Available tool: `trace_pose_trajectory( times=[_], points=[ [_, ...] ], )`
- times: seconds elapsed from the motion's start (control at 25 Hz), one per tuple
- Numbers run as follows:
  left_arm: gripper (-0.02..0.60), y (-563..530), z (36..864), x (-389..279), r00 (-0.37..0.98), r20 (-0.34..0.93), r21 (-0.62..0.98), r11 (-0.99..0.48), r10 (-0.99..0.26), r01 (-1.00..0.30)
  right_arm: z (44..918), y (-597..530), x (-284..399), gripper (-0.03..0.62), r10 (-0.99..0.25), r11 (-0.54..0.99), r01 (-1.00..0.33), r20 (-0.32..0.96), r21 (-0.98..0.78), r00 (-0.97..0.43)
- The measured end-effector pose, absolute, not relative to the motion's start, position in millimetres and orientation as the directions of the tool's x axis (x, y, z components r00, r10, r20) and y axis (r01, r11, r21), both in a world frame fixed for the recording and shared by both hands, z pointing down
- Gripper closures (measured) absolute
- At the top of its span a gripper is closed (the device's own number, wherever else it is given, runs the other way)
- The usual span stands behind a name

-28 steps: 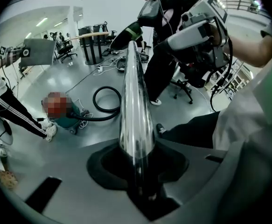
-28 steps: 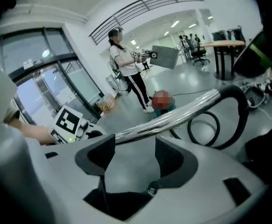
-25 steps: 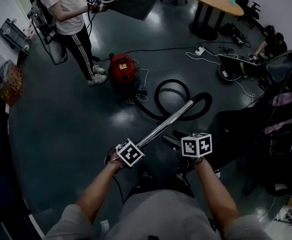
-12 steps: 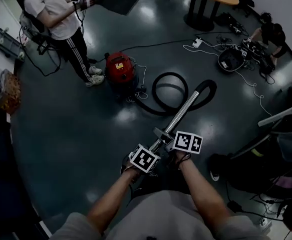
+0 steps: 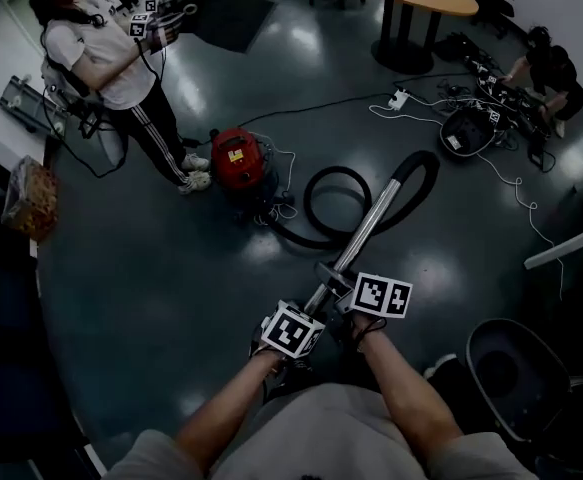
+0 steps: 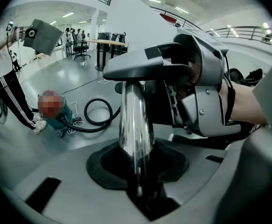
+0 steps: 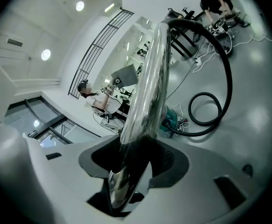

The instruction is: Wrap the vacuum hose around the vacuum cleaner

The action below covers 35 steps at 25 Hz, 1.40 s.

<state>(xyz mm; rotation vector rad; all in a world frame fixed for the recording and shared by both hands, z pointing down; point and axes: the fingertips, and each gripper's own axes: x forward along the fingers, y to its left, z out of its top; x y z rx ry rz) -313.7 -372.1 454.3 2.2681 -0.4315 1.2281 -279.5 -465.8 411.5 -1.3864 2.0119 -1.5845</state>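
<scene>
- Head view: I hold the metal tube [image 5: 371, 230] in both claws, well apart from the red vacuum cleaner [image 5: 236, 158] and lower in the picture. My left claw [image 5: 306, 310] is nearer to me, and my right claw [image 5: 349, 290] is just beyond it along the tube. The black hose [image 5: 311, 208] leaves the vacuum cleaner, lies in one loop on the floor [image 5: 171, 268] just right of it, then arcs over to the tube's far end. A person [image 5: 111, 58] stands just left of the vacuum cleaner.
- Left gripper view: my left claw [image 6: 138, 171] is clamped on the tube, which rises straight out of the jaws. The vacuum cleaner sits far off at the left, with the hose loop just right of it.
- Right gripper view: my right claw [image 7: 126, 181] has just been closing its jaws and now pinches the tube. The vacuum cleaner shows just right of the tube, with the hose loop to its right.
</scene>
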Motion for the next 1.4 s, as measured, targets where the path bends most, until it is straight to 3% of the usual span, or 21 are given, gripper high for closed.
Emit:
trace_pose_trajectory(
  times=[0.2,0.44,0.64,1.0,1.4],
  points=[
    [0.449,-356.2,452.4,-246.1,0.662,0.748,0.486,-0.708,0.035,-0.512,418.0,-466.1,-231.2,0.405,-0.727,-0.001,-0.586,0.403,-0.810,-0.556],
    [0.360,-362.6,454.0,-199.2,0.630,0.777,0.348,-0.822,-0.017,-0.451,423.9,-479.7,-190.6,0.404,-0.699,0.066,-0.579,0.376,-0.813,-0.608],
    [0.302,-382.1,445.8,-182.3,0.622,0.773,0.288,-0.805,-0.125,-0.519,424.3,-494.9,-175.8,0.404,-0.681,0.081,-0.550,0.357,-0.831,-0.640],
    [0.288,-407.2,423.6,-176.3,0.641,0.755,0.290,-0.807,-0.138,-0.515,438.9,-522.7,-143.9,0.404,-0.671,0.045,-0.570,0.399,-0.820,-0.626],
    [0.300,-472.7,451.7,-189.3,0.655,0.750,0.231,-0.892,-0.091,-0.389,477.2,-554.4,-131.0,0.404,-0.575,0.082,-0.660,0.505,-0.747,-0.643]
  ],
)
